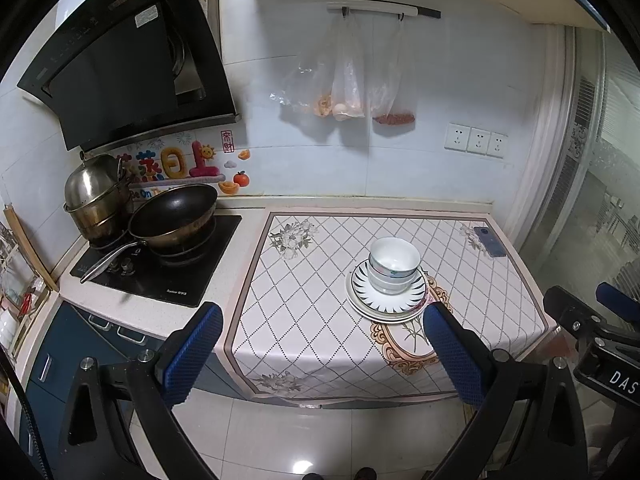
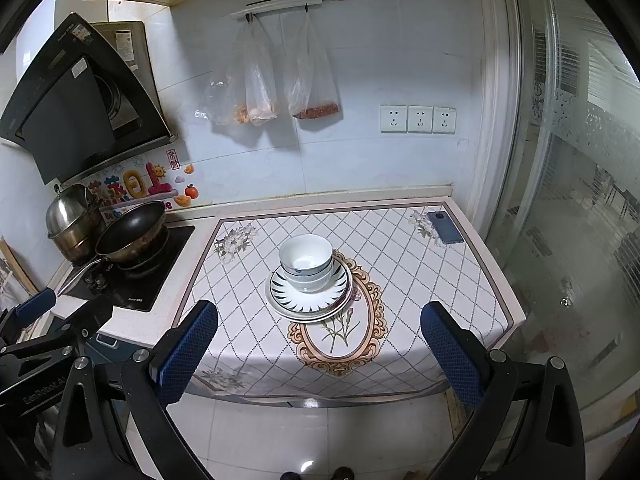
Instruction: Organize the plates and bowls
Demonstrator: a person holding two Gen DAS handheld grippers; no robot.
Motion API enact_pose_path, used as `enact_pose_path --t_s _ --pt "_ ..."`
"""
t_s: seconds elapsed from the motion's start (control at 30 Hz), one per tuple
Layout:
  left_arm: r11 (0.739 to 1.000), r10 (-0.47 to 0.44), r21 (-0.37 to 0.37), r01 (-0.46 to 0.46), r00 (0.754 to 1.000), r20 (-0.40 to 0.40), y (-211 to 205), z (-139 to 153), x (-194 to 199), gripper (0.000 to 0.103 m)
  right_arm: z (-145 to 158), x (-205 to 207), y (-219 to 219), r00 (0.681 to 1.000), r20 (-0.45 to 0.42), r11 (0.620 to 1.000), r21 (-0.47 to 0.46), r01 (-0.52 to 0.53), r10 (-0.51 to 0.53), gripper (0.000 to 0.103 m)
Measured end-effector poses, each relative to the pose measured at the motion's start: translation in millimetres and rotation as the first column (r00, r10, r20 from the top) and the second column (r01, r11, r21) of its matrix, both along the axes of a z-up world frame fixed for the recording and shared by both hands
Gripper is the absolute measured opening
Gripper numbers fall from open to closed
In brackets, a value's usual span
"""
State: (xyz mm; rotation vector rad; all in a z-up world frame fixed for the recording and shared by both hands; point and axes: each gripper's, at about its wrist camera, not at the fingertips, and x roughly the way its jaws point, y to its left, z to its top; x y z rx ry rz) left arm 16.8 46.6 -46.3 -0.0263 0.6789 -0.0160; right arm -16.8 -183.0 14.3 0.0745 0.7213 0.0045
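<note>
Crockery: nested bowls [image 1: 394, 266] are stacked on a pile of plates [image 1: 386, 300] at mid-frame, on a diamond-patterned cloth [image 1: 320, 280] covering the counter. Number of bowls and plates cannot be made out; lower plates are seen only as rims. Left gripper [image 1: 320, 354] and right gripper [image 2: 318, 350] are held at lower frame, short of the counter, jaws spread wide, nothing between them. Phone [image 2: 445, 227] lies at upper right of the cloth. Wok [image 2: 132, 232] sits on the hob at left, partly hiding a steel pot [image 2: 70, 216].
</note>
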Motion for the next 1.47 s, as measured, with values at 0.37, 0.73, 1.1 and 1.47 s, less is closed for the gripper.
enact_pose_path --t_s 0.37,0.73,1.1,1.47 --pt "1.0 -0.007 -0.006 0.007 1.0 -0.001 1.6 0.7 3.0 0.103 -1.0 1.3 -1.9 1.0 -0.004 1.0 -0.004 0.0 0.0 0.103" --pt "1.0 -0.01 -0.007 0.01 1.0 -0.001 0.6 1.8 5.5 0.103 -1.6 5.2 -2.4 1.0 -0.006 1.0 -0.012 0.004 -0.004 0.103" --pt "1.0 -0.013 -0.005 0.013 1.0 0.003 -1.9 3.9 6.8 0.103 -2.0 5.8 -4.9 1.0 -0.005 1.0 -0.008 0.012 -0.012 0.103" --pt "1.0 -0.012 -0.008 0.012 1.0 0.002 -3.1 3.9 7.1 0.103 -0.8 6.4 -3.8 1.0 -0.003 1.0 -0.015 0.011 -0.011 0.103"
